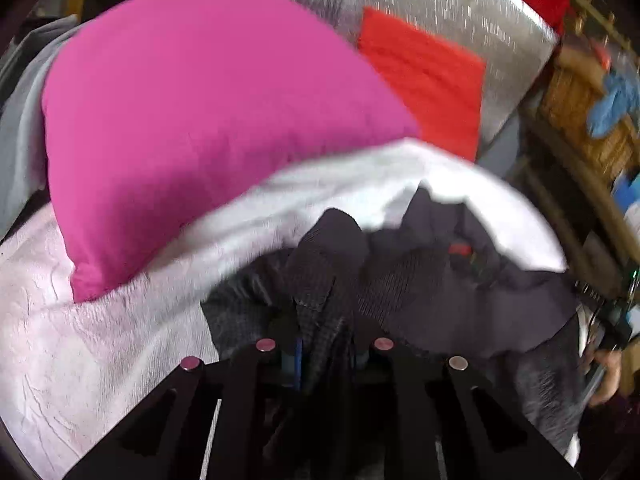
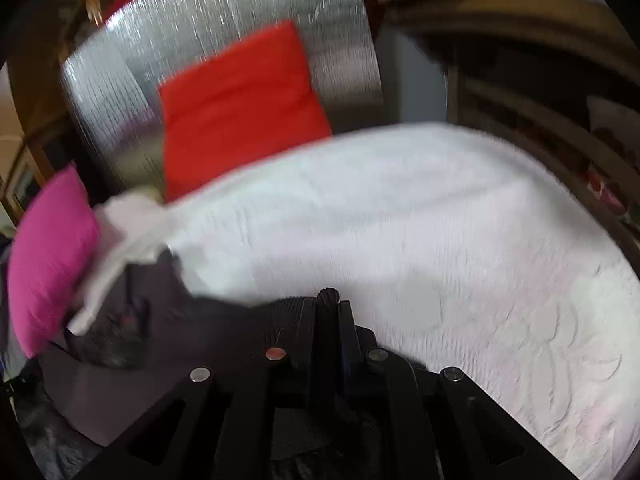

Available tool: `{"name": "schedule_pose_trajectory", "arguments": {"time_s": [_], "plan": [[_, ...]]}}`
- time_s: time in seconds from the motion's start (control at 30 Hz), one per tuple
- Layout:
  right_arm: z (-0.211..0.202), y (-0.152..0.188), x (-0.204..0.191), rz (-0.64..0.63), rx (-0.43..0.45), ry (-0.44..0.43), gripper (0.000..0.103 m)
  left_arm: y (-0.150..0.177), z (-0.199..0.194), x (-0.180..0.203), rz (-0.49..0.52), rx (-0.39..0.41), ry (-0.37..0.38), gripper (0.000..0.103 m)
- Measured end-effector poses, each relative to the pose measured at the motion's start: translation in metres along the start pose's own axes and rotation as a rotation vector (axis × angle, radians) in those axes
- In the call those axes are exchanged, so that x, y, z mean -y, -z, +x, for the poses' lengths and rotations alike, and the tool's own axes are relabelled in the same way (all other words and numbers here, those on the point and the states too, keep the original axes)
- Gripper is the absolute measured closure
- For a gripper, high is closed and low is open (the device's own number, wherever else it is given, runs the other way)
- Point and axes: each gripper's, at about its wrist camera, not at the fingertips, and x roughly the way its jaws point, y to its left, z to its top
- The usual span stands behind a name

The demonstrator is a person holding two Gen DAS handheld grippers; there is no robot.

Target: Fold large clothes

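Dark garment blurred, fingertips buried.

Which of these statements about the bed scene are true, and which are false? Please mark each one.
1. The bright pink pillow lies on the white textured bedspread. True.
2. The right claw is wide open above bare bedspread. False: its fingers are closed on a fold of the dark grey garment.
3. The red rectangular cushion leans against the shiny silver headboard. True.
4. The dark grey garment is already folded into a neat flat square. False: it is bunched and crumpled.
5. The left claw holds the pink pillow. False: dark fabric sits between its fingers.
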Motion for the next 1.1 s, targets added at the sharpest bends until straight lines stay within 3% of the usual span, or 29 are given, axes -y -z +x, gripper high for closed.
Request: {"name": "schedule_pose_trajectory", "arguments": {"time_s": [0.17,0.23,0.3,0.33,0.4,0.5,0.53,0.57,0.7,0.73,0.8,0.83,0.87,0.9,0.93,1.0,1.1], "plan": [[-0.021,-0.029,-0.003,0.012,0.165,0.057,0.094,-0.011,-0.016,0.006,-0.016,0.158,-0.031,0.087],[-0.003,-0.032,0.004,0.047,0.074,0.026,0.094,-0.008,0.004,0.008,0.019,0.135,-0.101,0.085],[0.021,-0.021,0.011,0.080,-0.067,-0.015,0.093,-0.001,0.039,0.006,0.066,0.006,-0.207,0.081],[0.028,-0.016,0.014,0.088,-0.112,-0.036,0.093,0.004,0.056,0.002,0.058,-0.065,-0.230,0.078],[0.041,-0.008,0.020,0.126,-0.221,-0.081,0.088,0.004,0.059,-0.005,0.021,-0.064,-0.198,0.077],[0.045,-0.006,0.021,0.143,-0.238,-0.102,0.052,-0.002,0.047,-0.008,-0.009,-0.040,-0.159,0.075],[0.043,-0.008,0.021,0.145,-0.228,-0.113,0.032,-0.002,0.049,-0.008,-0.012,-0.045,-0.158,0.075],[0.041,-0.010,0.020,0.145,-0.213,-0.136,0.026,-0.002,0.051,-0.008,-0.015,-0.051,-0.160,0.075],[0.029,-0.019,0.012,0.130,-0.182,-0.234,0.024,-0.001,0.049,-0.004,-0.009,-0.049,-0.169,0.075],[0.030,-0.020,0.007,0.102,-0.184,-0.220,0.022,0.000,0.050,-0.005,-0.010,-0.048,-0.168,0.075],[0.044,-0.016,-0.008,-0.007,-0.248,-0.113,0.022,0.000,0.049,-0.007,-0.019,-0.047,-0.163,0.075],[0.055,-0.013,-0.016,-0.050,-0.292,-0.080,0.025,0.000,0.049,-0.008,-0.023,-0.045,-0.158,0.075],[0.063,-0.008,-0.022,-0.087,-0.324,-0.052,0.060,0.000,0.050,-0.008,-0.026,-0.044,-0.154,0.076],[0.068,-0.003,-0.032,-0.146,-0.346,-0.038,0.086,0.000,0.047,-0.009,-0.029,-0.040,-0.147,0.077],[0.065,-0.002,-0.038,-0.188,-0.325,-0.008,0.093,-0.001,0.044,-0.010,-0.034,-0.031,-0.144,0.078],[0.047,-0.005,-0.055,-0.276,-0.224,0.056,0.094,-0.003,0.035,-0.010,-0.045,0.006,-0.135,0.080],[0.019,-0.024,-0.061,-0.247,-0.051,0.095,0.095,-0.009,0.021,-0.006,-0.050,0.085,-0.124,0.081]]}}
